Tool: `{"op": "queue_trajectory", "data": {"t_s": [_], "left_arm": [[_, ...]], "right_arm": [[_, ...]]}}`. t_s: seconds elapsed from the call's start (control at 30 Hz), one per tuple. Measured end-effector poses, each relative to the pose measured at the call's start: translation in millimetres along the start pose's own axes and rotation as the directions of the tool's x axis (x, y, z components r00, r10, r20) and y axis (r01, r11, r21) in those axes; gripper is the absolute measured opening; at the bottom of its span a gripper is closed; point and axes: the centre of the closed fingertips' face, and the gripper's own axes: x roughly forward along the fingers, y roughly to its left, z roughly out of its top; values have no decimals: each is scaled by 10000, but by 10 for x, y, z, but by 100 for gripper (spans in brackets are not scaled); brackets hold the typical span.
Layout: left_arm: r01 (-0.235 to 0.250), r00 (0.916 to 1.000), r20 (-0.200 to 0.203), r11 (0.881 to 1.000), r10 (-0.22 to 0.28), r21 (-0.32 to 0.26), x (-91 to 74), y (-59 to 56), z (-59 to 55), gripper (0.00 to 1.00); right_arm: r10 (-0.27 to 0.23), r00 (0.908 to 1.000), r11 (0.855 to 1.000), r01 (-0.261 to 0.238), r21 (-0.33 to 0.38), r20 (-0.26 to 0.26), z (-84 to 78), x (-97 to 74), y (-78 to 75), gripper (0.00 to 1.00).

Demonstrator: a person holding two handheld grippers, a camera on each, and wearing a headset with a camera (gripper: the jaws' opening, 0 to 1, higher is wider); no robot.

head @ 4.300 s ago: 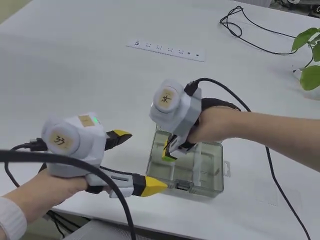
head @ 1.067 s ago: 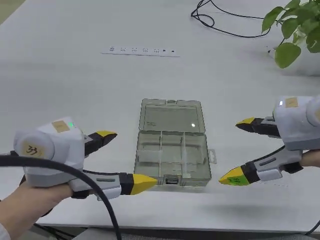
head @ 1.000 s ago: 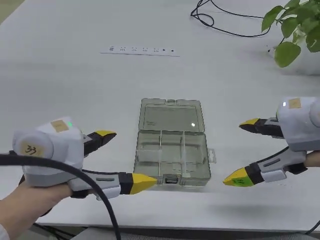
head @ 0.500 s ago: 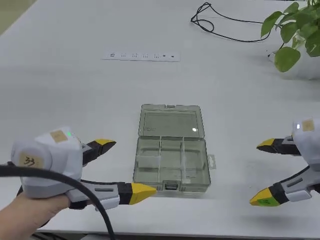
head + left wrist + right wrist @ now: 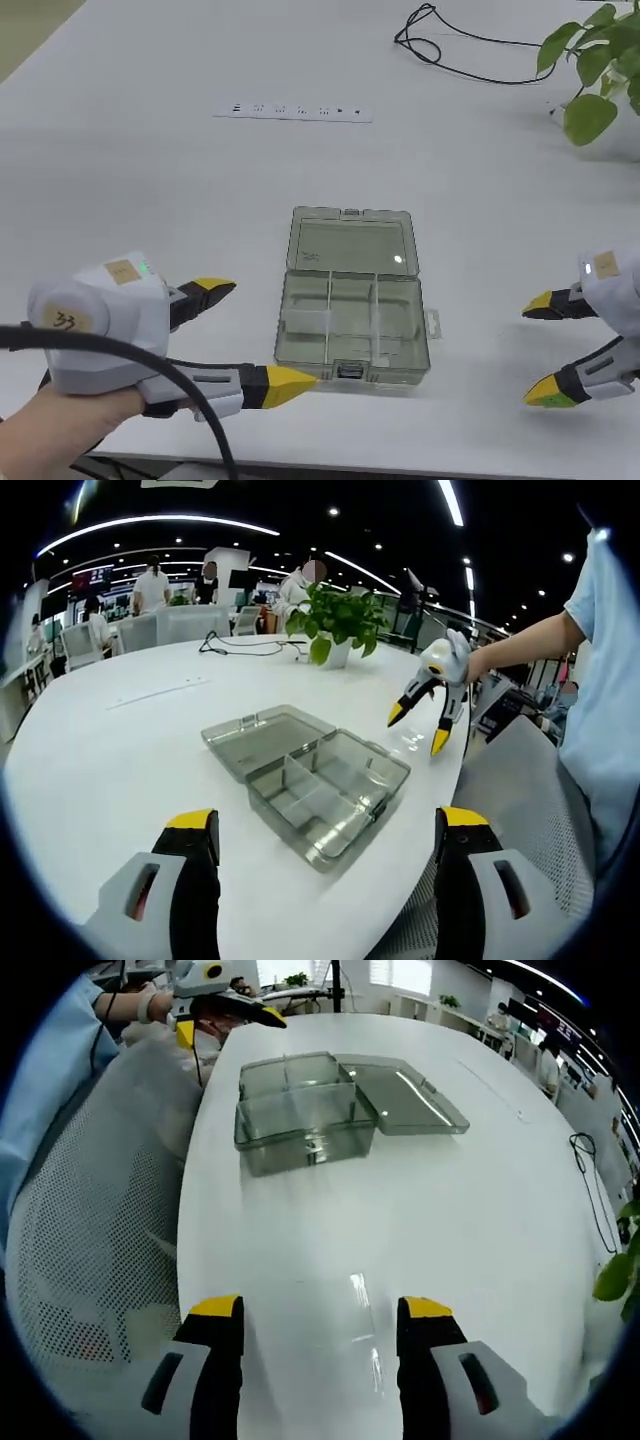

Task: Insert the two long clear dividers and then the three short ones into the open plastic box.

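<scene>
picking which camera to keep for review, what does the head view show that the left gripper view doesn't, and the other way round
Head view extras: the left gripper seen from outside, the hand holding it and its black cable. Left gripper view extras: seated people in the background, ceiling lights and the person's light blue sleeve. Shared: the white table, the open box with dividers standing in it, the plant, and the right gripper, jaws open, off to the box's side.

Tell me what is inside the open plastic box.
Clear dividers stand inside the plastic box, splitting it into compartments that look empty. Their exact number is hard to count through the clear plastic.
</scene>
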Motion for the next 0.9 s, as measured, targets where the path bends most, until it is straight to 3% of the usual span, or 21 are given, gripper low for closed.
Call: {"op": "queue_trajectory", "data": {"t_s": [0.37,0.5,0.9], "left_arm": [[-178,9998,107,9997,180,-153,-39,49,-13,90],[-183,9998,122,9997,185,-175,-42,54,-21,90],[-159,9996,214,9996,164,-246,-28,74,-28,90]], "right_arm": [[212,9967,9967,-272,-767,-781,-75,91,-21,47],[266,9953,9954,-350,-896,-936,-150,133,-100,44],[292,9867,9854,-553,-1608,-1599,-196,145,-72,40]]}}
